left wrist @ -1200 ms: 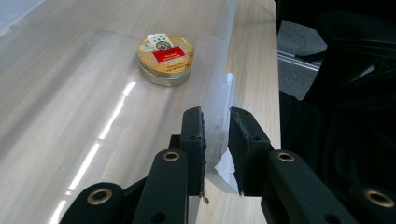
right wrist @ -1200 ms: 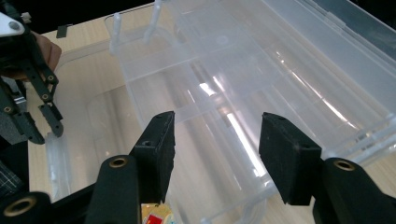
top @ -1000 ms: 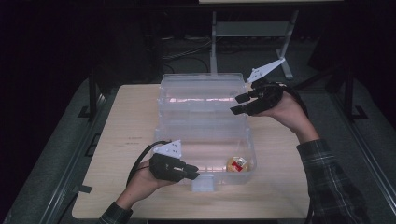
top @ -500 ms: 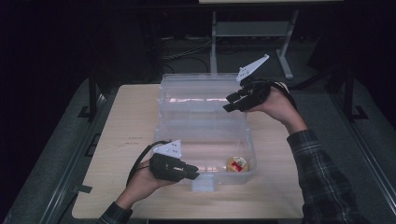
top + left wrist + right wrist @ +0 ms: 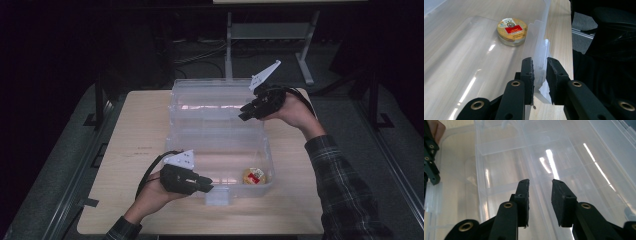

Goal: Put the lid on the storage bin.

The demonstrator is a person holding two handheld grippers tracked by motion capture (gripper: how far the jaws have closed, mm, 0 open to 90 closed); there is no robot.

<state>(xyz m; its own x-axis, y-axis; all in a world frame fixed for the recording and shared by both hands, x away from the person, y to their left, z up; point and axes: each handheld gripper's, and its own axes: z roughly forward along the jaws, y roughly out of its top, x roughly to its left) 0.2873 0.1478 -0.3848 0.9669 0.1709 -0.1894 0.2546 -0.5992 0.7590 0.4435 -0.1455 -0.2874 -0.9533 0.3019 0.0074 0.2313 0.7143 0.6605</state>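
Clear plastic box (image 5: 220, 135) sits mid-table (image 5: 135, 135), lid open. Small round tin (image 5: 512, 30) with red-and-gold label lies in near right corner of box. Left gripper (image 5: 539, 72) pinches the box's front latch tab (image 5: 541, 62). Right gripper (image 5: 539, 195) hovers over lid compartments, jaws parted, holding nothing.

High view looks down over the table (image 5: 125, 150); both tool cameras sit close, probably sharing the clear box (image 5: 220, 145)
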